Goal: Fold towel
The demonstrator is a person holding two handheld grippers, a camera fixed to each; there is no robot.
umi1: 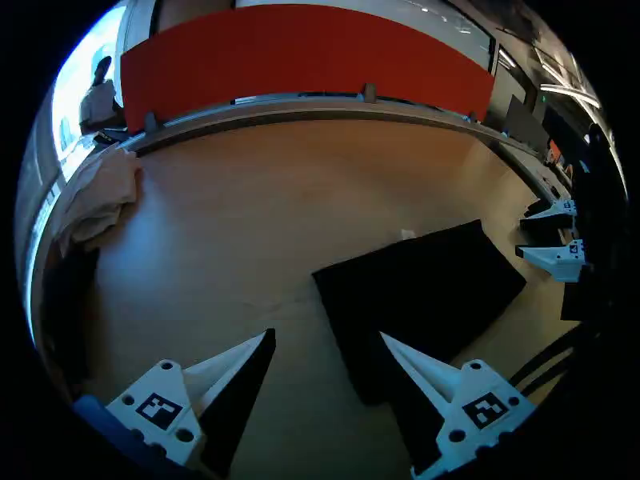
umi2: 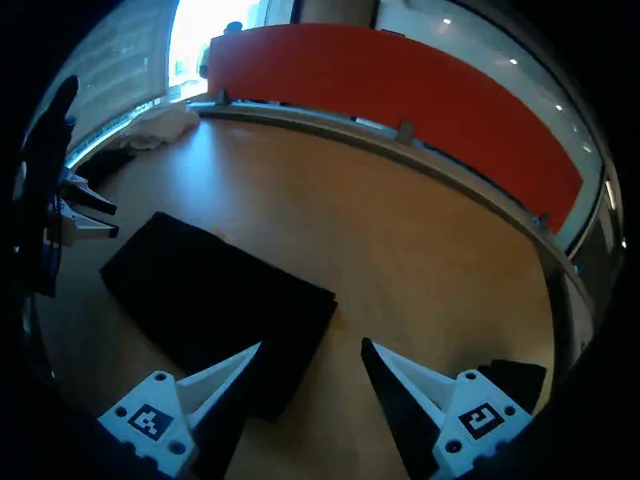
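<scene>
Black towel (umi1: 416,292), near corner behind finger (umi1: 432,380)

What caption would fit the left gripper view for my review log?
Open left gripper hovers over a black towel on a wooden table, orange divider behind.

Both views looked from low over wooden table (umi1: 240,224) toward red partition (umi1: 304,56). Shared black towel (umi1: 424,296) sat close: right in left gripper view, left in right gripper view.
</scene>
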